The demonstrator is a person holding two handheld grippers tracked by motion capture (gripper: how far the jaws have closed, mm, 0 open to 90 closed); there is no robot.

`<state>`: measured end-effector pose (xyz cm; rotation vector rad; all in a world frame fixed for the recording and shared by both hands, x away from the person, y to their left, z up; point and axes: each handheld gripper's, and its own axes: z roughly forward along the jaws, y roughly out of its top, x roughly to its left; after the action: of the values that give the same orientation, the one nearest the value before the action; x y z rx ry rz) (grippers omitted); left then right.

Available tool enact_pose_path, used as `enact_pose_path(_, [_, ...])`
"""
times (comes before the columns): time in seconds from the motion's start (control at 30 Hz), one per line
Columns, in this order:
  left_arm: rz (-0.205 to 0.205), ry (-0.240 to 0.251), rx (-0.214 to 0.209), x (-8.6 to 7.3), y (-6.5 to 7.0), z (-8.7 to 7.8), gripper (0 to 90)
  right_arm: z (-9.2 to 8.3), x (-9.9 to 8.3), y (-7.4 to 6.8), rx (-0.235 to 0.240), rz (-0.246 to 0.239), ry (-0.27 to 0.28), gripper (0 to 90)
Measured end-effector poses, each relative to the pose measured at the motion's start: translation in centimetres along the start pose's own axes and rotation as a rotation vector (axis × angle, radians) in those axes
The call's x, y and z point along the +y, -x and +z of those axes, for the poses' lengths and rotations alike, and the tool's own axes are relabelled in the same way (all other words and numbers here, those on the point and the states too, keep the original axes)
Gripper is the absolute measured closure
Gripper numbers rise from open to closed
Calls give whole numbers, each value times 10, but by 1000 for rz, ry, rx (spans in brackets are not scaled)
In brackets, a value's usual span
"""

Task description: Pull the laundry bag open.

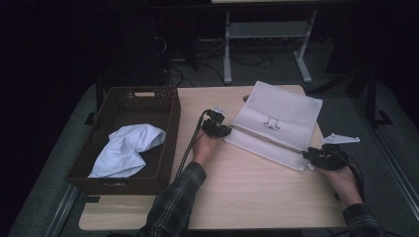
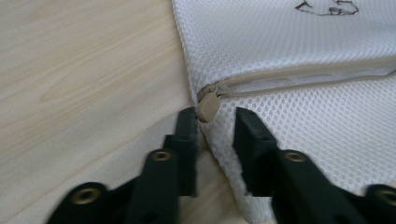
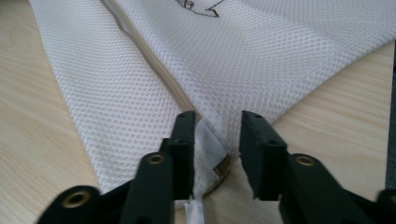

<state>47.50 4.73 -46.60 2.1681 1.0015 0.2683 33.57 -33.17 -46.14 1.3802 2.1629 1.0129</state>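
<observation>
A white mesh laundry bag with a small black drawing lies flat on the wooden table, right of centre. Its beige zipper runs across it. My left gripper is at the bag's left end. In the left gripper view its jaws stand apart around the bag's edge, with the tan zipper pull just beyond the left jaw's tip. My right gripper is at the bag's near right corner. Its jaws stand apart around that corner and a white label.
A dark woven basket stands at the table's left with a crumpled white cloth inside. Bare wood lies in front of the bag. Behind the table are a metal frame's legs and cables on the floor.
</observation>
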Motion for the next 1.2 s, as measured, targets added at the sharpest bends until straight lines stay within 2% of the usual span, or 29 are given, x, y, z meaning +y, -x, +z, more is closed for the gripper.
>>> enact_pose_path(0.03, [-1, 1, 3, 0, 0, 0, 634, 0, 0, 0, -4, -1, 2, 572])
enact_pose_path(0.07, [-1, 1, 3, 0, 0, 0, 585, 0, 0, 0, -4, -1, 2, 572])
enact_pose_path(0.1, [-1, 1, -1, -1, 0, -1, 548, 0, 0, -1, -6, -1, 6, 510])
enact_pose_path(0.17, [-2, 5, -4, -2, 0, -1, 520, 0, 0, -2, -4, -1, 9, 487])
enact_pose_path(0.23, [9, 12, -2, -4, 0, -4, 408, 1, 1, -5, -3, -12, 16, 408])
enact_pose_path(0.37, [20, 7, -17, -6, 0, -10, 304, 3, 1, -8, 2, -23, 3, 332])
enact_pose_path(0.57, [17, 13, -40, -8, 2, -20, 235, 3, 1, -13, -2, -26, 14, 266])
enact_pose_path(0.77, [19, 25, -79, -12, 9, -38, 217, 3, 1, -17, 12, -18, 18, 208])
enact_pose_path(0.93, [23, 29, -105, -19, 16, -52, 213, 2, 1, -25, 20, -37, 27, 160])
enact_pose_path(1.2, [50, 0, -91, -28, 29, -66, 196, 1, 0, -39, 49, -43, 44, 135])
